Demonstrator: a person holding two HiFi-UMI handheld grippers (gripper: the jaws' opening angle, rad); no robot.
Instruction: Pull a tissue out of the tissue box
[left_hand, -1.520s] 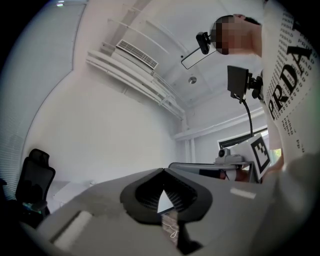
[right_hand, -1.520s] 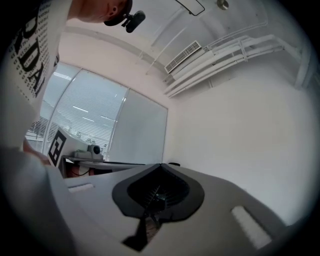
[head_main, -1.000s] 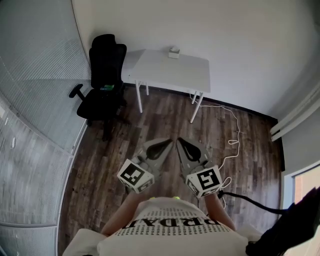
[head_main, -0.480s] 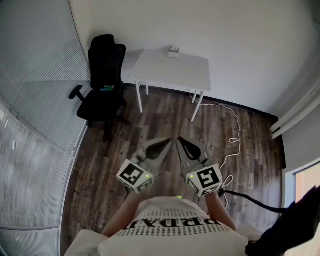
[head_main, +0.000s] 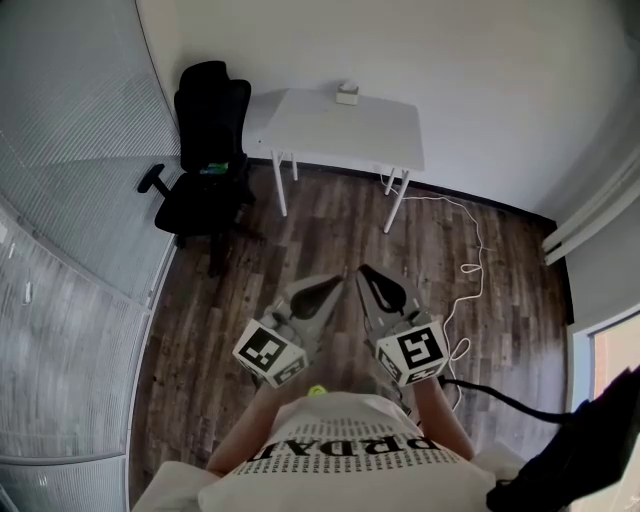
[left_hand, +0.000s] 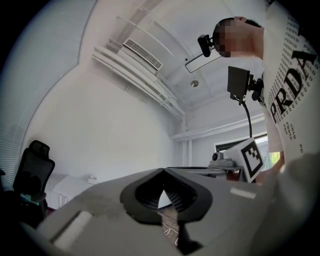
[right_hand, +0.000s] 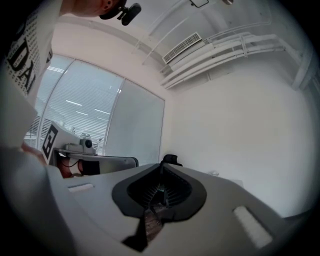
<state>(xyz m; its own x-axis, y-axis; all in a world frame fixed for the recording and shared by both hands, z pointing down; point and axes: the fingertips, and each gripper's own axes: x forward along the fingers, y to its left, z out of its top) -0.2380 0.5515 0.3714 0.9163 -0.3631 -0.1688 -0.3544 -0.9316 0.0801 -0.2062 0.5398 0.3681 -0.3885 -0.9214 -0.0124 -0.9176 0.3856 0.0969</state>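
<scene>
The tissue box (head_main: 347, 94) is a small pale box at the back edge of a white table (head_main: 340, 135) against the far wall. It also shows as a tiny box (left_hand: 91, 177) in the left gripper view. Both grippers are held in front of the person's body, over the wood floor and far from the table. The left gripper (head_main: 338, 281) points towards the table with its jaws shut and nothing between them (left_hand: 163, 170). Just to its right, the right gripper (head_main: 362, 271) is also shut and empty (right_hand: 160, 165). Their tips nearly meet.
A black office chair (head_main: 205, 150) stands left of the table. A glass wall with blinds (head_main: 70, 250) runs down the left. A white cable (head_main: 470, 265) trails over the wooden floor on the right, and a dark object (head_main: 570, 460) lies at the bottom right.
The head view has shifted a little, so the table sits slightly higher in the picture. Both grippers stay shut and side by side.
</scene>
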